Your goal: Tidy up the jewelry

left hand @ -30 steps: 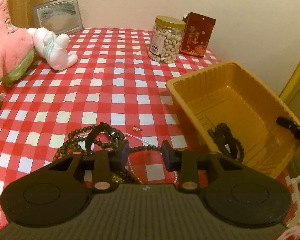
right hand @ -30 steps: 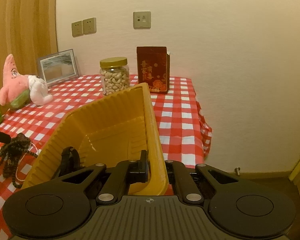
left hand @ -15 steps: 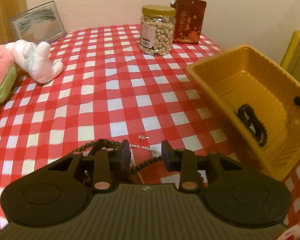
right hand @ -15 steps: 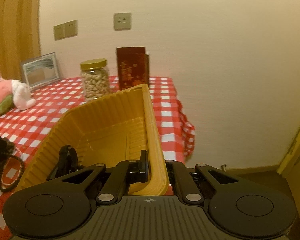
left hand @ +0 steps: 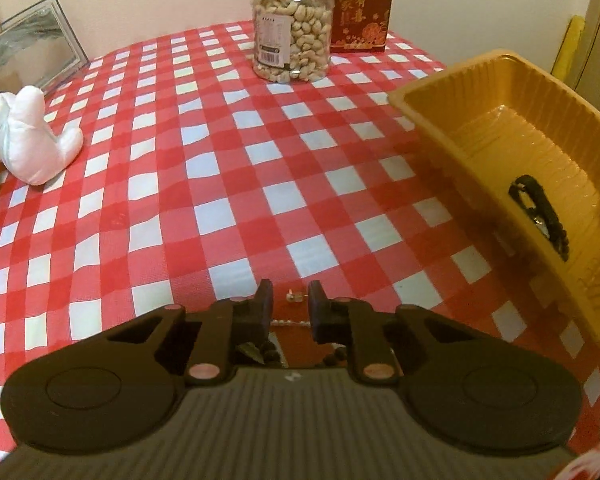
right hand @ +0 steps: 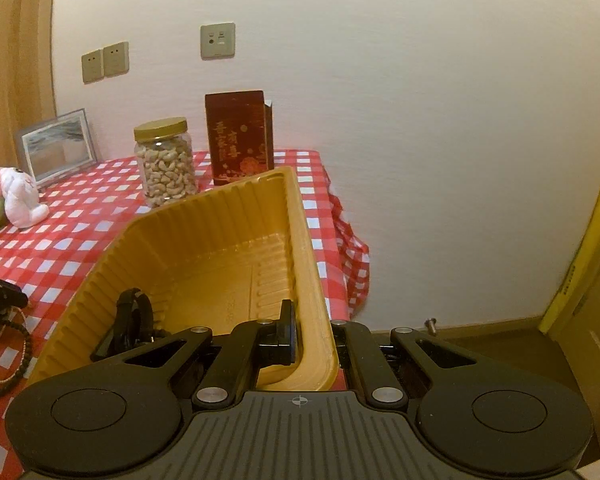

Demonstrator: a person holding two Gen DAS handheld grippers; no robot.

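My left gripper (left hand: 291, 309) hangs low over the red checked cloth, its jaws closing. A thin pearl strand (left hand: 290, 323) runs across the gap between them, and the pads are not pressing on it. A tiny stud earring (left hand: 294, 297) lies just ahead of the tips. Dark wooden beads (left hand: 269, 354) lie under the fingers, mostly hidden. My right gripper (right hand: 314, 332) is shut on the near wall of the yellow tray (right hand: 220, 216), also seen as the tray (left hand: 460, 76) at the right. A black bracelet (left hand: 540, 216) lies in the tray; it shows in the right wrist view as a bracelet (right hand: 132, 316).
A cashew jar (left hand: 292, 28) and a red box (left hand: 360, 4) stand at the back by the wall. At the left are a picture frame (left hand: 24, 52) and a white plush toy (left hand: 24, 136). The table edge (right hand: 340, 248) drops to the floor right of the tray.
The left gripper has moved forward and down over the bead pile, which is now mostly hidden beneath it, and its jaws have narrowed. The right gripper keeps its hold on the tray.
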